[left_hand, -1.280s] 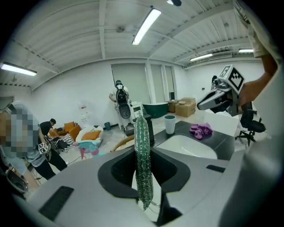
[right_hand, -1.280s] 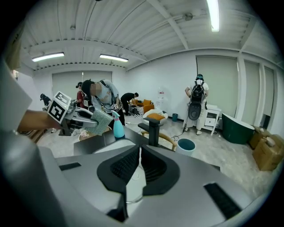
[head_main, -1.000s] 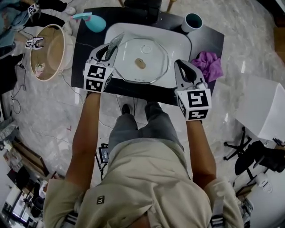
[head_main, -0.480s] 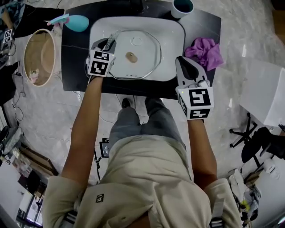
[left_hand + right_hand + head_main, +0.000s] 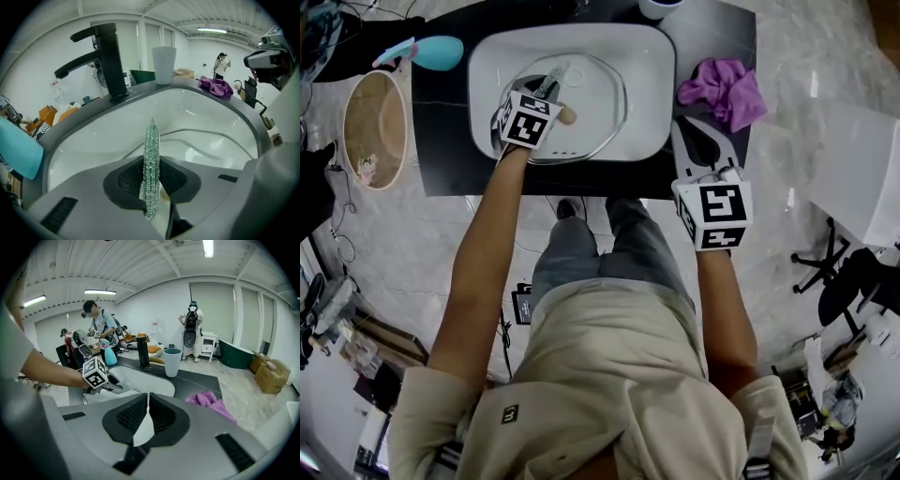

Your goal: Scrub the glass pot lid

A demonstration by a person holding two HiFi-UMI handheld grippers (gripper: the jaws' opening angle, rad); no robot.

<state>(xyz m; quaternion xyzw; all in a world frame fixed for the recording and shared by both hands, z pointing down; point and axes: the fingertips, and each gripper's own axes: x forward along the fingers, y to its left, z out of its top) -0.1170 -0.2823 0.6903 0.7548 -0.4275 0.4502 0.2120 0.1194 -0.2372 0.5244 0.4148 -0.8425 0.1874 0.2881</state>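
The round glass pot lid [image 5: 602, 94] lies in the white rectangular sink basin [image 5: 647, 56], with its brown knob [image 5: 568, 114] facing up. Your left tool [image 5: 544, 94] is over the left half of the lid. It is clamped on a thin silvery-green mesh scrubber [image 5: 151, 154], which stands edge-on between the jaws. Your right tool [image 5: 686, 131] is at the front right of the dark surface [image 5: 441, 141], beside the basin, with its jaws pressed together on nothing. A crumpled purple cloth [image 5: 720, 86] lies just beyond it. A black tap [image 5: 105, 61] and a pale cup [image 5: 164, 63] stand behind the basin.
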